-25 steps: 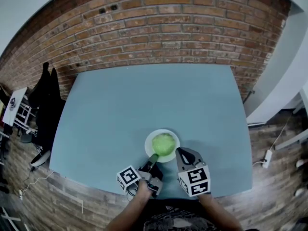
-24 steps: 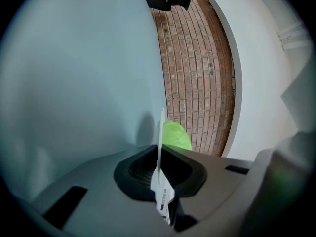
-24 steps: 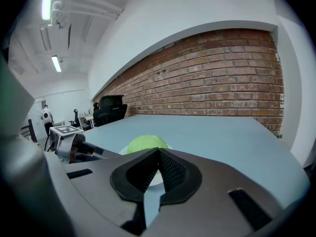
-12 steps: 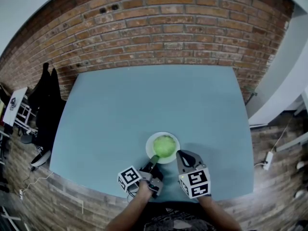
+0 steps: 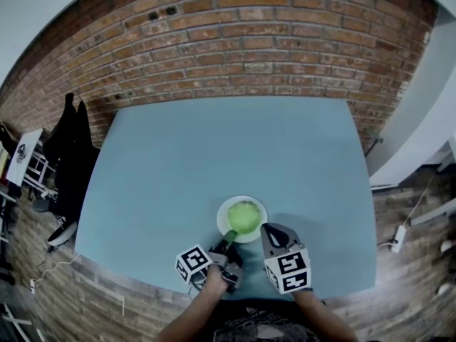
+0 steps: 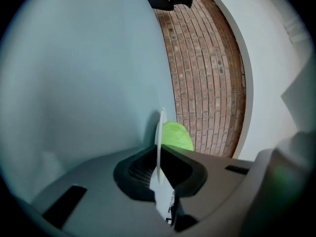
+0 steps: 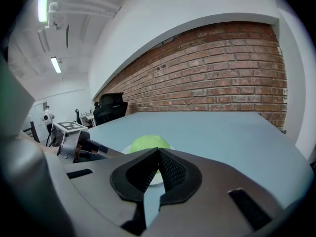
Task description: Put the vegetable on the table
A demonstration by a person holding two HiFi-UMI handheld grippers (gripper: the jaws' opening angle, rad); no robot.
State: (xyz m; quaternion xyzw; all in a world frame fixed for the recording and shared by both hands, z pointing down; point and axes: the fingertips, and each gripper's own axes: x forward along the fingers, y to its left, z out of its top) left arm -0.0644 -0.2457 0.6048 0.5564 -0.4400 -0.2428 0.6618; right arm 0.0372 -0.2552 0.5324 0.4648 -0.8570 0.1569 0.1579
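A green cabbage (image 5: 244, 216) lies on a white plate (image 5: 261, 208) near the front edge of the blue-grey table (image 5: 214, 141). My left gripper (image 5: 229, 236) holds the plate's near rim. In the left gripper view the thin white plate (image 6: 160, 127) stands edge-on between the pads, with the cabbage (image 6: 177, 135) behind it. The left gripper (image 6: 159, 155) jaws have just been opening slightly, with the rim still pinched. My right gripper (image 5: 265, 227) sits shut and empty just right of the plate. Its view shows the right gripper (image 7: 158, 152) pointing at the cabbage (image 7: 147, 142).
A brick wall (image 5: 242, 41) runs behind the table's far edge. A black chair with dark clothing (image 5: 68, 148) stands off the table's left side. A power strip (image 5: 395, 232) lies on the floor at the right. The blue-grey surface stretches out beyond the plate.
The plate, the cabbage and both grippers stay where they were; only the view has shifted slightly.
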